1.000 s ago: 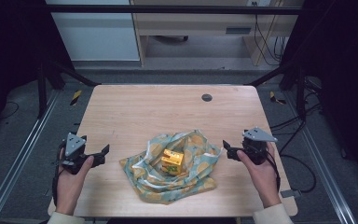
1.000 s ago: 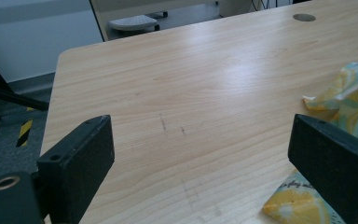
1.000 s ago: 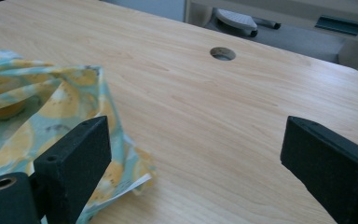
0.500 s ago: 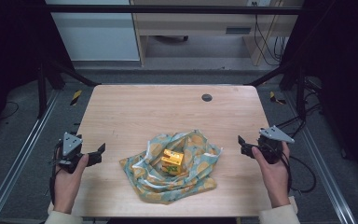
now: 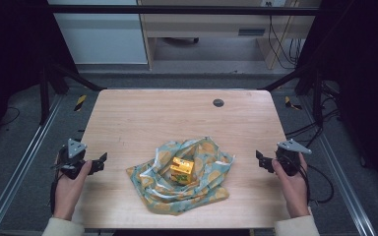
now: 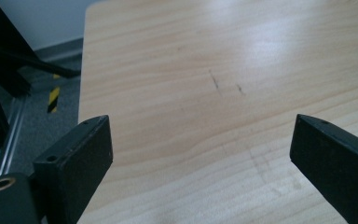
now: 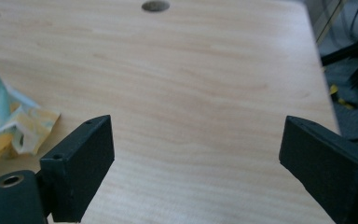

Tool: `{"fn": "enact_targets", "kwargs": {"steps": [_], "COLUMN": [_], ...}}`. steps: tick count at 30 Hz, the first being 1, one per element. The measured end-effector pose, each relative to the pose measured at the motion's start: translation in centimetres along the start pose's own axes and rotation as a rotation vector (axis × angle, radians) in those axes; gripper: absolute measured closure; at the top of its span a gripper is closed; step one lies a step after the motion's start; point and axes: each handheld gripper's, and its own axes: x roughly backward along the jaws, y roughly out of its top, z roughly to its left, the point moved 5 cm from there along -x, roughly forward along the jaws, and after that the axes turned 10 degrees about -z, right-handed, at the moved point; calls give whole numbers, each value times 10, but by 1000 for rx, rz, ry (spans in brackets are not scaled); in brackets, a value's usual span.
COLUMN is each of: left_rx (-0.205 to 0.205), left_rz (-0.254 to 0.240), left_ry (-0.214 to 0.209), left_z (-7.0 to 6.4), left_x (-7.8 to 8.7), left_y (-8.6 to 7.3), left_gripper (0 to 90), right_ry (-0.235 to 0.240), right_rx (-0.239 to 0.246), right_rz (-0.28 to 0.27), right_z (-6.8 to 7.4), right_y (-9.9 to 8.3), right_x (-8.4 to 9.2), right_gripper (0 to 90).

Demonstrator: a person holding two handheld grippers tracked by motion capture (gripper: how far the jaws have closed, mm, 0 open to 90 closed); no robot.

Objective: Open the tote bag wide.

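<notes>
- Left gripper (image 5: 100,162) rests at the table's (image 5: 142,118) near-left edge, jaws apart and empty; right gripper (image 5: 260,161) sits at the near-right edge, likewise spread on nothing.
- The patterned cloth (image 5: 202,189) lies crumpled between them, near-centre, cradling a small yellow carton (image 5: 182,170); the right gripper looks slightly nearer its edge.
- The right gripper view catches a cloth corner (image 7: 25,128) at its left; the left gripper view gives bare tabletop (image 6: 205,84).
</notes>
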Motion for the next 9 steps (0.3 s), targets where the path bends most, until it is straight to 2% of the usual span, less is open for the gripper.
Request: {"fn": "enact_targets", "kwargs": {"steps": [1, 2, 3, 8, 9], "left_rx": [1, 2, 8, 3, -1], "left_rz": [20, 31, 31, 0, -5], "left_ry": [-3, -3, -2, -33, -39], "left_z": [0, 0, -1, -10, -12], "left_x": [-1, -2, -2, -2, -3], "left_y": [-3, -4, -5, 0, 1], "left_gripper": [56, 56, 64, 60, 60], "right_ry": [22, 22, 20, 19, 23], "right_rx": [-4, -4, 22, 33, 52], "right_rz": [21, 21, 35, 38, 39], "right_z": [2, 2, 4, 7, 8], "right_y": [-6, -6, -10, -12, -13], "right_x": [-1, -1, 0, 2, 0], "right_gripper": [102, 102, 103, 100, 97]}}
